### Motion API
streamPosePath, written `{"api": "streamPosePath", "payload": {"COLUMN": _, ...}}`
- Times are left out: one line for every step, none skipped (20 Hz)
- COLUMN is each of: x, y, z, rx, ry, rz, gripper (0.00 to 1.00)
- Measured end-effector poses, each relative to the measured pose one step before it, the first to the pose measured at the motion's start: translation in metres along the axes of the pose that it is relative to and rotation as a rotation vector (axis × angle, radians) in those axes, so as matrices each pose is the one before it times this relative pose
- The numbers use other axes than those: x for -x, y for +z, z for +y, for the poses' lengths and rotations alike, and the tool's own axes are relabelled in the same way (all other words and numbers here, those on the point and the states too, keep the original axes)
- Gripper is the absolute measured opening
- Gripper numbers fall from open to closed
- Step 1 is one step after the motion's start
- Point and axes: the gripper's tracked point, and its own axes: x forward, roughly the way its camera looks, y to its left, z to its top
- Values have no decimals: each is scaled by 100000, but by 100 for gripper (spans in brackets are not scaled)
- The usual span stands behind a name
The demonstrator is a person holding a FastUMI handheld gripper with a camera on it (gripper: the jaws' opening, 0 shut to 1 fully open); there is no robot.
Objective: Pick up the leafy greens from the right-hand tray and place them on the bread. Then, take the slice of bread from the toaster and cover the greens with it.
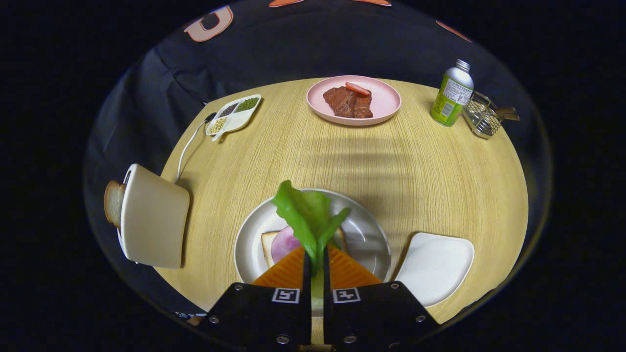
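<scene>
Gripping the leafy greens [307, 215], the gripper [317, 261] hangs with both fingers pressed on the stem above the bread [270, 245] on the white plate [364, 230]; toaster [152, 217] alongside.

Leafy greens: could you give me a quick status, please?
Gripper shut on leafy greens. Held above bread on white plate. Nothing in the way.

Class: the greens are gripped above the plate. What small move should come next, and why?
Probably lower and release. The hand-held gripper is shut on the leafy greens, which hang over the bread and pink slice on the white plate.
</scene>
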Motion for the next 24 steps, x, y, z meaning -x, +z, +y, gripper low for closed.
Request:
{"api": "streamPosePath", "payload": {"x": -122, "y": -151, "z": 435, "rx": 833, "ry": 948, "rz": 878, "gripper": 13}}
{"api": "streamPosePath", "payload": {"x": -197, "y": -258, "z": 561, "rx": 796, "ry": 935, "rz": 1303, "gripper": 15}}
{"api": "streamPosePath", "payload": {"x": -184, "y": -304, "z": 170, "rx": 1060, "ry": 149, "rz": 864, "gripper": 19}}
{"api": "streamPosePath", "payload": {"x": 14, "y": -113, "z": 104, "rx": 1234, "ry": -413, "rz": 257, "gripper": 22}}
{"api": "streamPosePath", "payload": {"x": -39, "y": -8, "z": 228, "rx": 1073, "ry": -97, "rz": -178, "gripper": 28}}
{"api": "streamPosePath", "payload": {"x": 116, "y": 47, "z": 212, "rx": 811, "ry": -132, "rz": -333, "gripper": 32}}
{"api": "streamPosePath", "payload": {"x": 141, "y": 156, "z": 177, "rx": 594, "ry": -228, "rz": -1157, "gripper": 40}}
{"api": "streamPosePath", "payload": {"x": 119, "y": 190, "z": 58, "rx": 822, "ry": -195, "rz": -1344, "gripper": 45}}
{"api": "streamPosePath", "payload": {"x": 251, "y": -17, "z": 0, "rx": 545, "ry": -404, "rz": -888, "gripper": 56}}
{"api": "streamPosePath", "payload": {"x": 292, "y": 66, "z": 18, "rx": 103, "ry": 44, "rz": -647, "gripper": 58}}
{"api": "streamPosePath", "payload": {"x": 308, "y": 133, "z": -138, "rx": -159, "ry": -536, "rz": -969, "gripper": 63}}
{"api": "streamPosePath", "payload": {"x": 261, "y": 281, "z": -159, "rx": -319, "ry": -542, "rz": -1484, "gripper": 67}}
{"api": "streamPosePath", "payload": {"x": 372, "y": 226, "z": -184, "rx": -807, "ry": -431, "rz": -1106, "gripper": 70}}
{"api": "streamPosePath", "payload": {"x": 474, "y": 327, "z": -17, "rx": -1264, "ry": 145, "rz": -1343, "gripper": 73}}
{"api": "streamPosePath", "payload": {"x": 495, "y": 328, "z": 125, "rx": -1533, "ry": 357, "rz": -1272, "gripper": 75}}
{"api": "streamPosePath", "payload": {"x": 709, "y": 462, "z": 165, "rx": -1329, "ry": 986, "rz": -1548, "gripper": 76}}
{"api": "streamPosePath", "payload": {"x": 738, "y": 482, "z": 103, "rx": -962, "ry": 351, "rz": -1578, "gripper": 78}}
{"api": "streamPosePath", "payload": {"x": 771, "y": 568, "z": 381, "rx": -396, "ry": 818, "rz": -1461, "gripper": 78}}
{"api": "streamPosePath", "payload": {"x": 811, "y": 734, "z": 543, "rx": -258, "ry": 955, "rz": -1789, "gripper": 79}}
{"api": "streamPosePath", "payload": {"x": 819, "y": 624, "z": 755, "rx": -12, "ry": 1304, "rz": -1692, "gripper": 80}}
{"api": "streamPosePath", "payload": {"x": 657, "y": 628, "z": 834, "rx": 220, "ry": 953, "rz": -1382, "gripper": 82}}
{"api": "streamPosePath", "payload": {"x": 654, "y": 768, "z": 813, "rx": 798, "ry": 779, "rz": -1105, "gripper": 82}}
{"api": "streamPosePath", "payload": {"x": 629, "y": 664, "z": 710, "rx": 1354, "ry": 315, "rz": -408, "gripper": 84}}
{"api": "streamPosePath", "payload": {"x": 780, "y": 531, "z": 878, "rx": 1620, "ry": 852, "rz": -535, "gripper": 86}}
